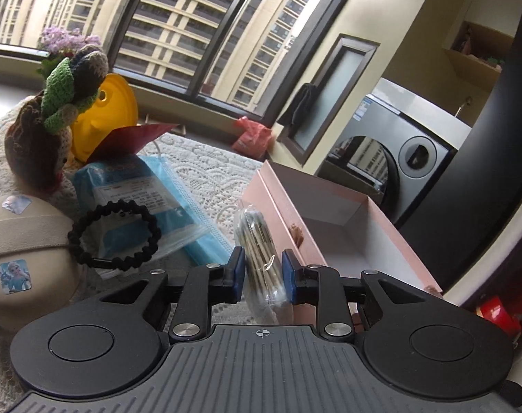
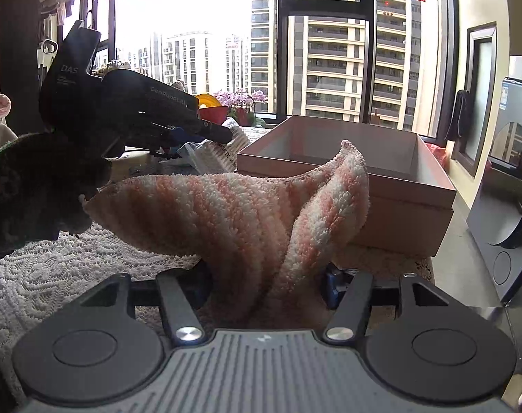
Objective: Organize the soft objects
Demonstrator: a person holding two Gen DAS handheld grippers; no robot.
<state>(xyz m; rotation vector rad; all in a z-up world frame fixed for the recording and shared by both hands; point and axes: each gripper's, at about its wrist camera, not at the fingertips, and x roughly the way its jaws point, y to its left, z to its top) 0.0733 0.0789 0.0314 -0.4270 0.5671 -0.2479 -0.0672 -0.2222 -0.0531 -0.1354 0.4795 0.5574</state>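
My left gripper (image 1: pixel 262 270) is shut on a clear bag of cotton swabs (image 1: pixel 257 241), which stands upright between the blue pads, just left of the open pink box (image 1: pixel 361 206). The same gripper (image 2: pixel 223 137) shows in the right wrist view, with the bag (image 2: pixel 223 155) at its tip beside the box (image 2: pixel 412 196). My right gripper (image 2: pixel 266 285) is shut on a pink-and-white striped towel (image 2: pixel 233 213). The towel bunches between the fingers and fans up in front of the box, hiding most of the left finger.
On the lace cloth (image 1: pixel 206 165) lie a black braided band (image 1: pixel 113 237), a blue mask packet (image 1: pixel 137 192), a crochet doll (image 1: pixel 54 103), a yellow container (image 1: pixel 116 103) and a beige stickered object (image 1: pixel 20 241). A washing machine (image 1: pixel 416 158) stands right of the table. A dark crochet shape (image 2: pixel 37 186) fills the left.
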